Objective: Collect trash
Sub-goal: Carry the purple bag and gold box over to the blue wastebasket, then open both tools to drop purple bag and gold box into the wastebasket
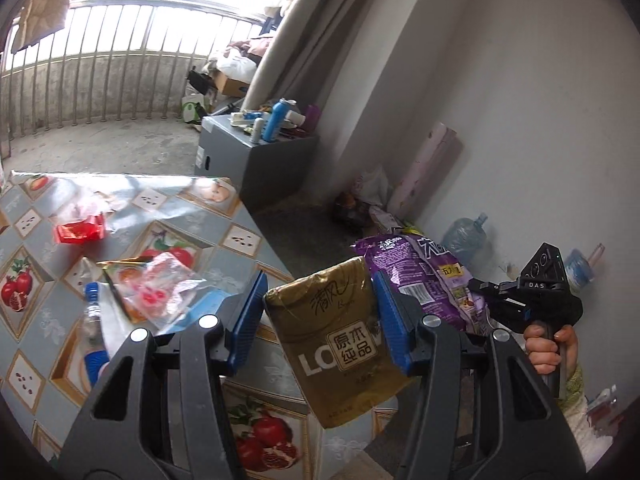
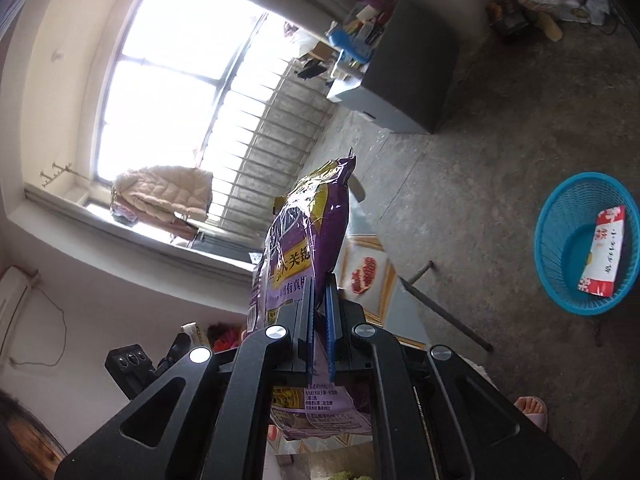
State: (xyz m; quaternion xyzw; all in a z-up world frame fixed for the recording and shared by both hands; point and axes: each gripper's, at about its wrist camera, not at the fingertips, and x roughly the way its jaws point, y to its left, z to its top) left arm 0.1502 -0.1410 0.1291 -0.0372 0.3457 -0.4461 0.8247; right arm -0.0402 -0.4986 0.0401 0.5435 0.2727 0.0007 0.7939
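My left gripper [image 1: 320, 294] is shut on a gold-brown tissue pack [image 1: 340, 344], held in the air off the table's corner, its blue pads pressing both sides. My right gripper [image 2: 320, 285] is shut on a purple snack bag [image 2: 316, 224] that stands up past the fingertips. In the left wrist view that purple bag [image 1: 420, 276] hangs just right of the tissue pack, with the right gripper [image 1: 486, 296] and a hand behind it. A blue basket [image 2: 554, 280] sits on the floor at the right, with a red-and-white packet [image 2: 602, 248] inside.
The fruit-patterned table [image 1: 224, 232] carries a red wrapper [image 1: 80, 232], clear plastic bags [image 1: 156, 288] and a blue-capped bottle [image 1: 91, 312]. A grey cabinet [image 1: 256, 160], a water jug [image 1: 466, 236] and a rolled mat [image 1: 428, 164] stand by the wall. A slippered foot [image 2: 530, 408] is near.
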